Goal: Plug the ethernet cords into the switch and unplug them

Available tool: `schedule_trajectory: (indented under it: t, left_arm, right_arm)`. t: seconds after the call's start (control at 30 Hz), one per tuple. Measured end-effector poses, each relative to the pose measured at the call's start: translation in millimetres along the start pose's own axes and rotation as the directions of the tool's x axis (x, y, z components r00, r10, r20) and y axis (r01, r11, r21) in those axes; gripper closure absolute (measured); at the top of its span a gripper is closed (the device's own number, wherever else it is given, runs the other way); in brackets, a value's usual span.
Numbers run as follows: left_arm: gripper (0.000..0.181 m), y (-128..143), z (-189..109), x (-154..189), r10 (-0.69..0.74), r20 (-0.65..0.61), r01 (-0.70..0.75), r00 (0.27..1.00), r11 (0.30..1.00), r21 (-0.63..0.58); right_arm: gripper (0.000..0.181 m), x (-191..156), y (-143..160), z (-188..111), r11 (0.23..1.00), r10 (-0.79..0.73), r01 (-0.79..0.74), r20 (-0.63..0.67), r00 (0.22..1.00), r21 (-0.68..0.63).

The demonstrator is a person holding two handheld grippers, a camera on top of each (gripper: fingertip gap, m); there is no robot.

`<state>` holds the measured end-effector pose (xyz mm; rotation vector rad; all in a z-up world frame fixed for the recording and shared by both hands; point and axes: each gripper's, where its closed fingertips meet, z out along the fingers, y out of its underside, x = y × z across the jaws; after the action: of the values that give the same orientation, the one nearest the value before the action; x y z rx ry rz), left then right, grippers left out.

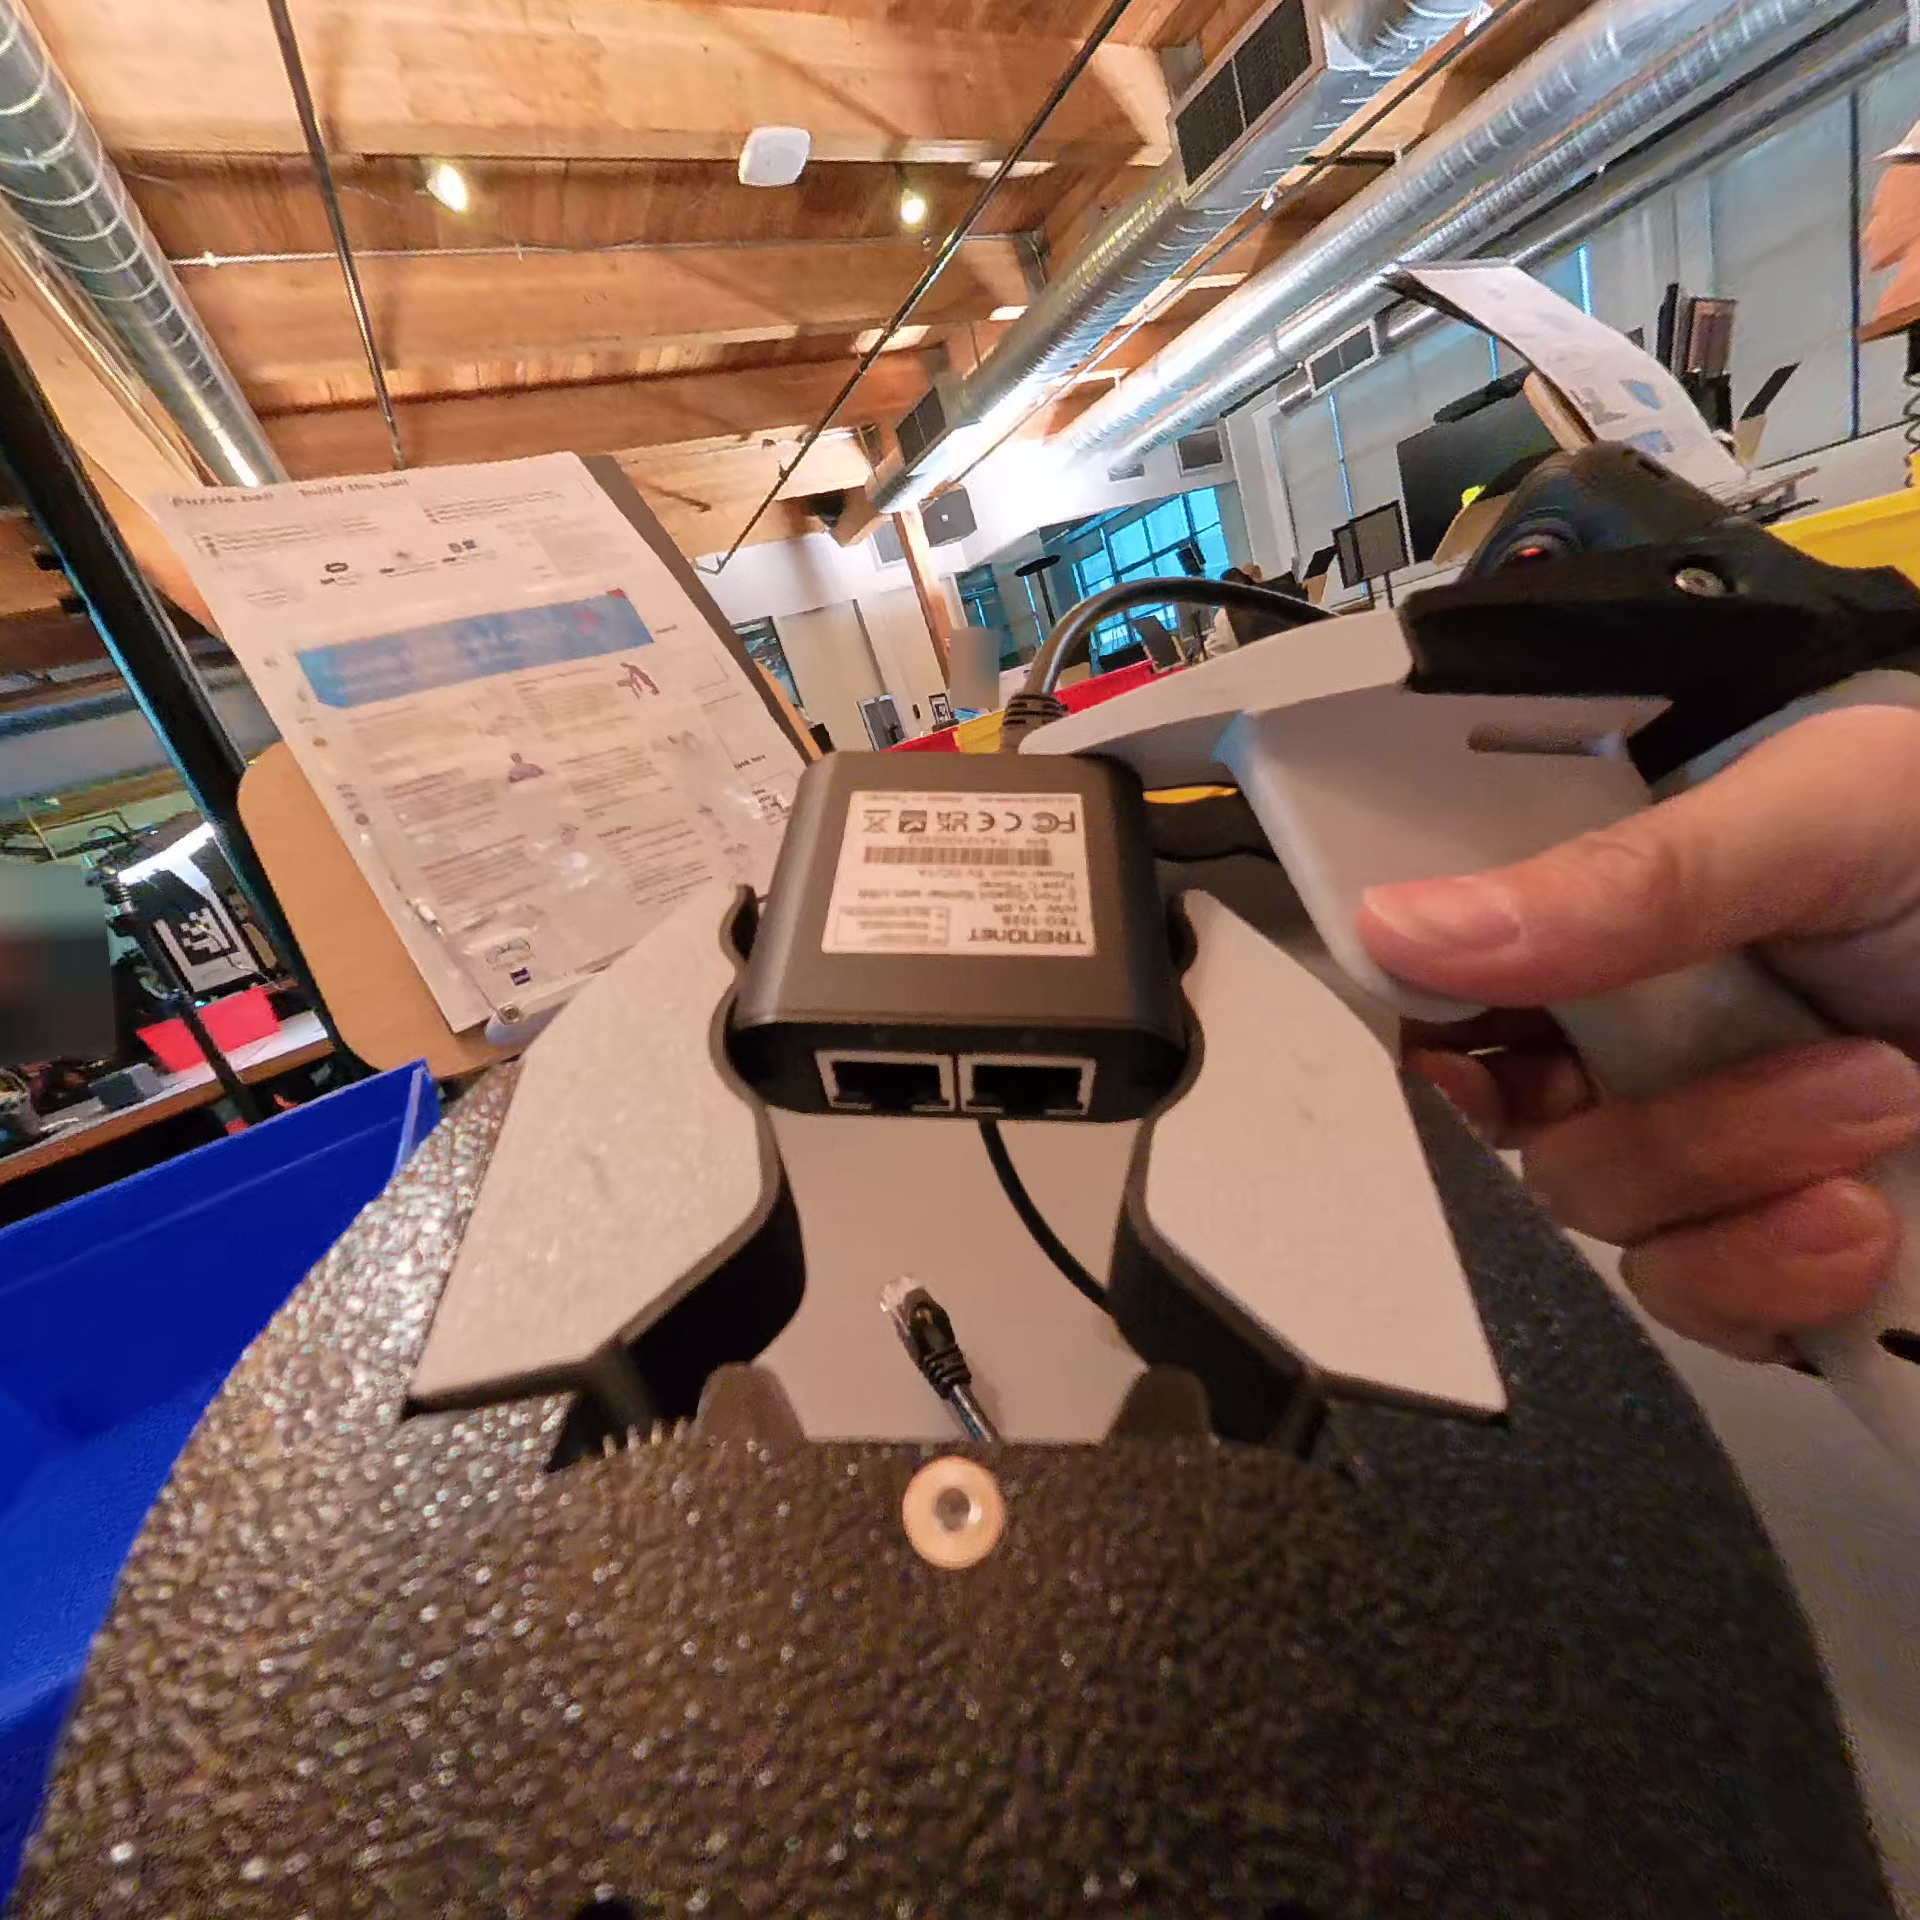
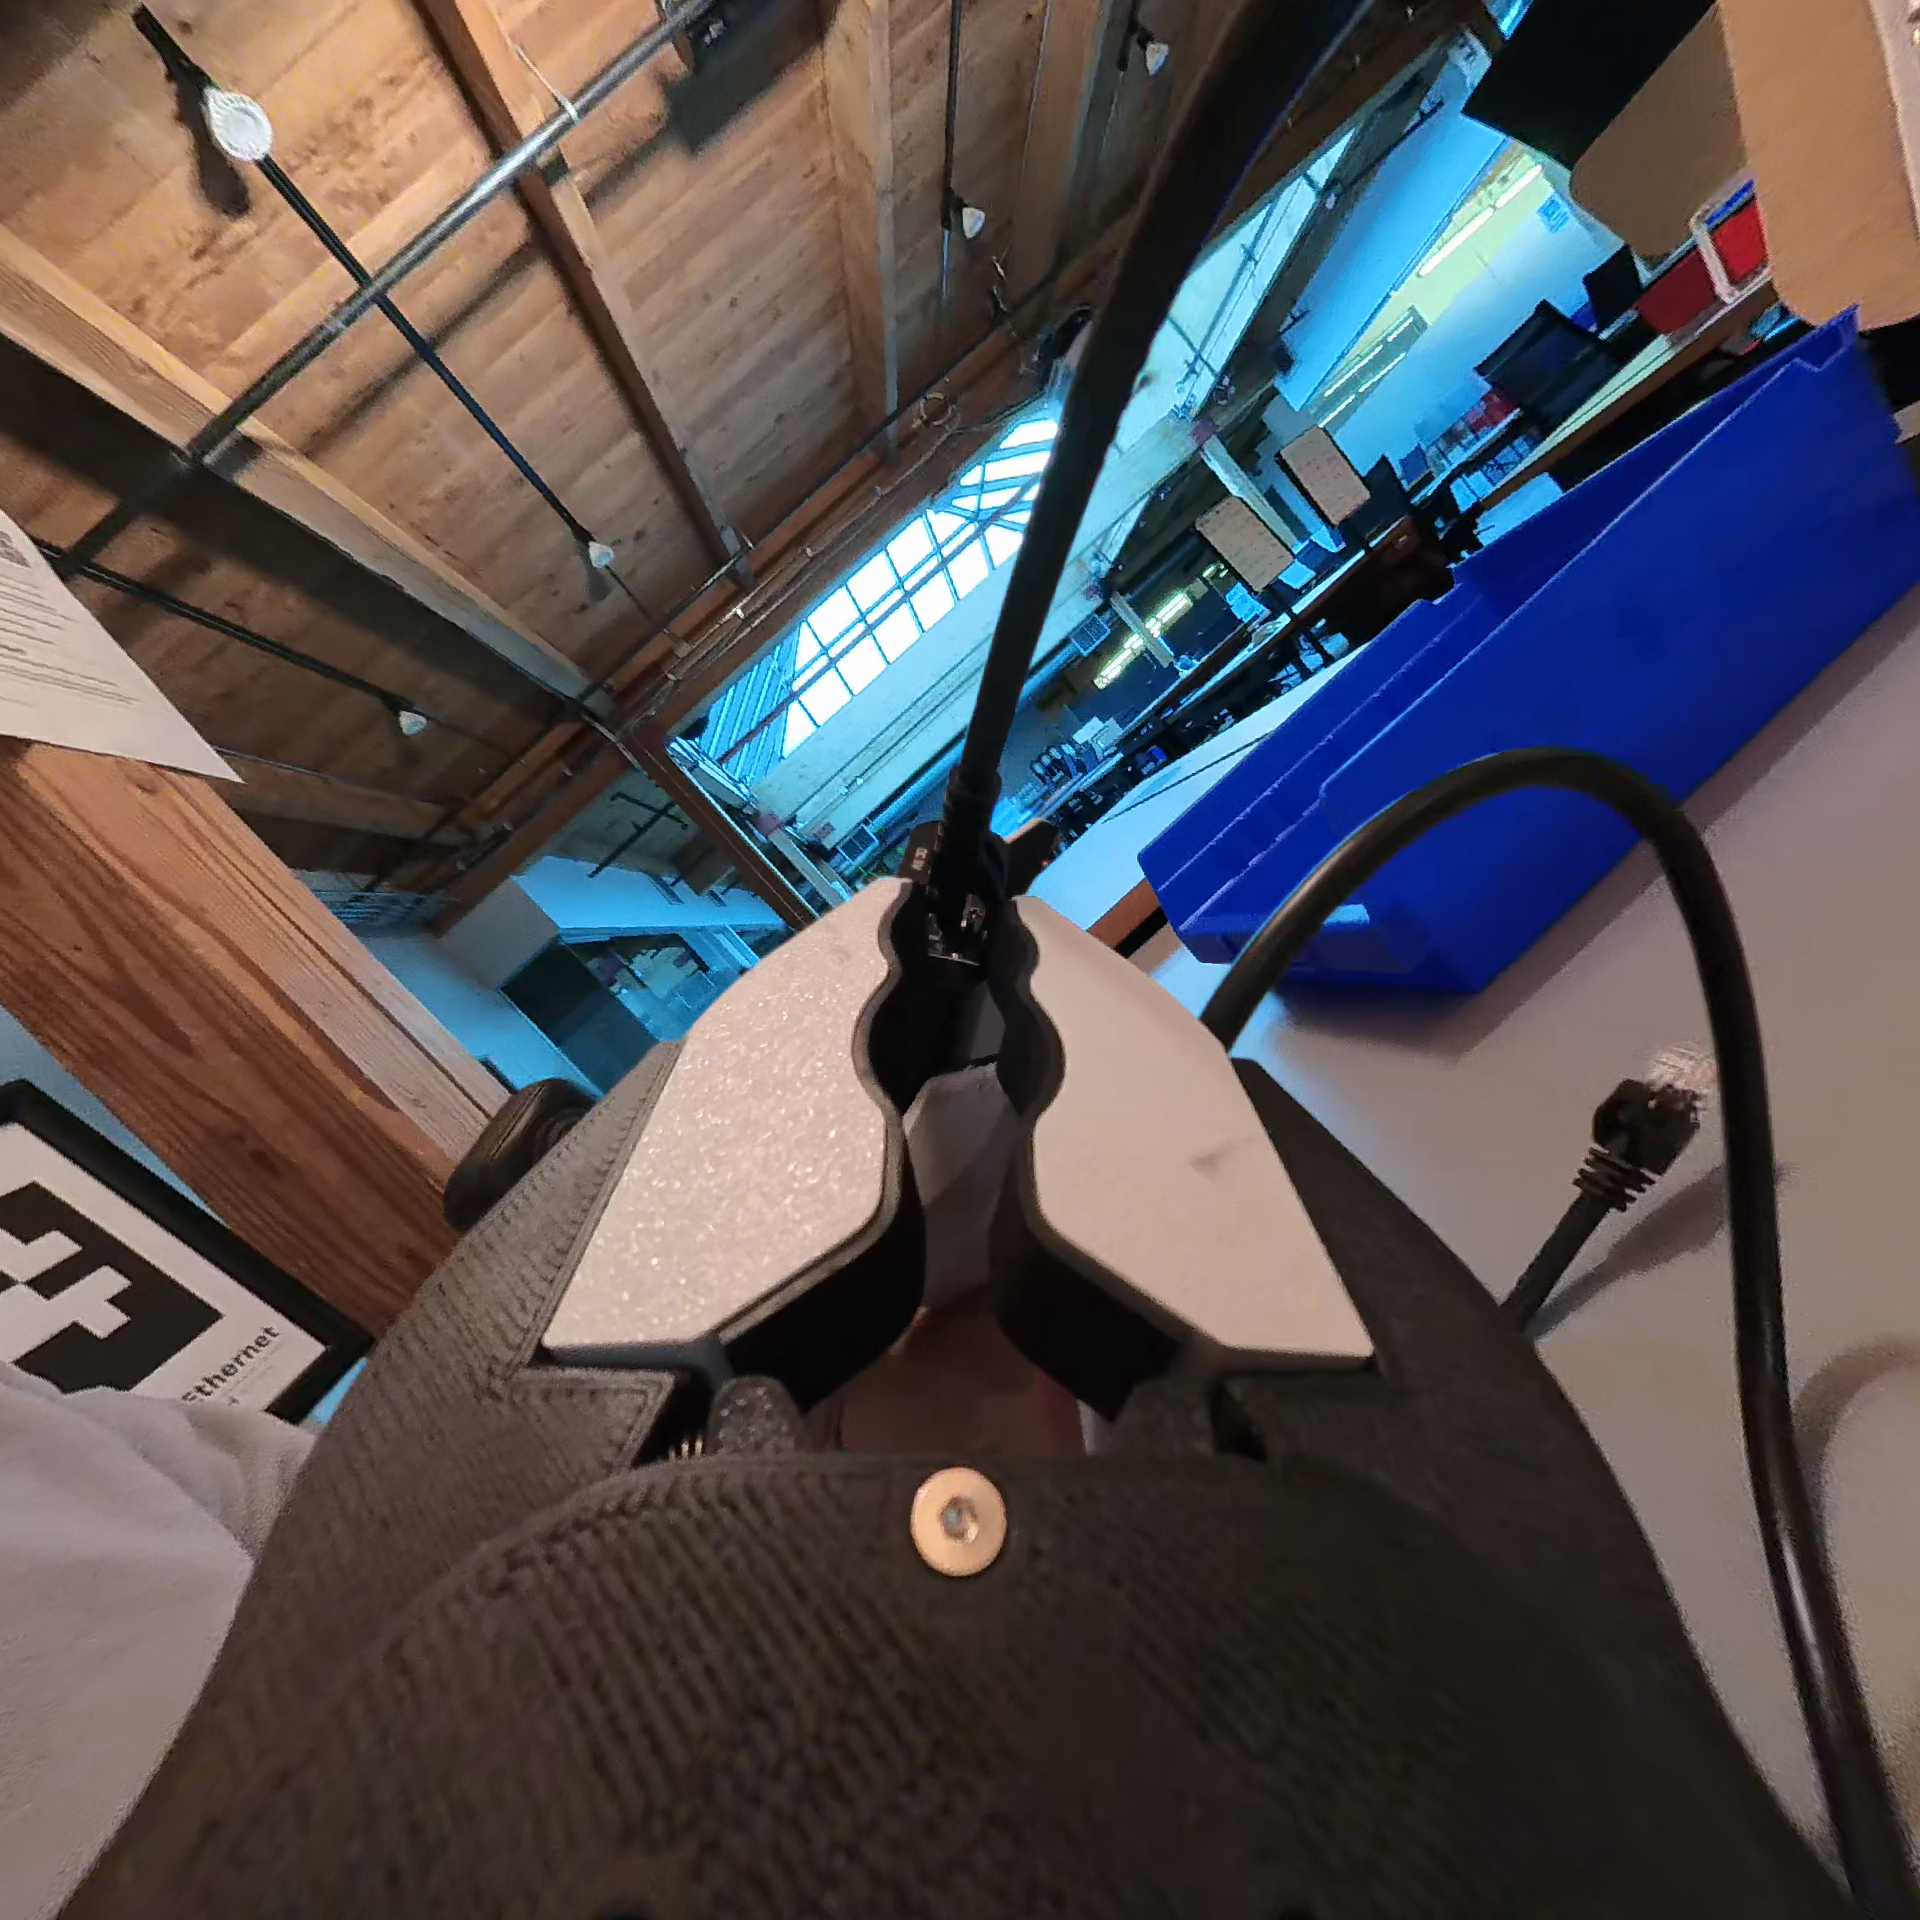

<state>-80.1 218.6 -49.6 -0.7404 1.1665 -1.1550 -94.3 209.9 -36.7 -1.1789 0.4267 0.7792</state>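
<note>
left gripper [image 1: 956, 997] pinched the switch [image 1: 956, 904] by its sides, label face up, held off the table [image 2: 1455, 1143], both ports [image 1: 956, 1081] empty and facing the camera. right gripper [image 2: 951, 956] had its tips pressed on a black plug [image 2: 956, 920], its cord [image 2: 1039, 520] rising away toward the ceiling; in the left view the right gripper's body sat just beyond and right of the switch, a hand [image 1: 1683, 1039] around its grip. whether that plug was an ethernet one or the switch's own lead, i could not tell. a loose plug [image 1: 920, 1320] lay on the table below the switch; the right view showed a free plug [image 2: 1642, 1122] too, likely the same one. a thin cable [image 1: 1023, 1205] ran down from under the switch. step in hand, as i judged: before the first plug-in, or just after an unplug. next move called for bringing a plug square to a port, clip side matched, then a straight push while the left held firm. count: one switch, two ports, one loose plug certain, one pinched plug, one blue bin [image 1: 156, 1351], two grippers.
</note>
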Motion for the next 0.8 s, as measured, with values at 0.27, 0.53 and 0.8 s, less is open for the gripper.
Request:
schedule_trajectory:
  t: [0.27, 0.53, 0.8]
  left_arm:
    - [0.108, 1, 0, 1, -0.036, 0.007, 0.036, 0.999, 0.999, 0.002]
    - [0.109, -3, 1, 0, -0.016, 0.013, 0.016, 1.0, 1.0, 0.001]
    - [0.109, 10, -3, -20, -0.239, 0.032, 0.239, 0.971, 0.971, 0.007]
  right_arm:
    - [0.169, 0, -1, 0, 0.999, 0.024, -0.024, 0.009, 1.0, 0.031]
    - [0.169, -4, -4, 2, 0.999, -0.048, 0.048, -0.003, 0.999, -0.001]
    - [0.169, -13, -54, -21, 0.963, -0.267, 0.265, -0.038, 0.963, -0.052]
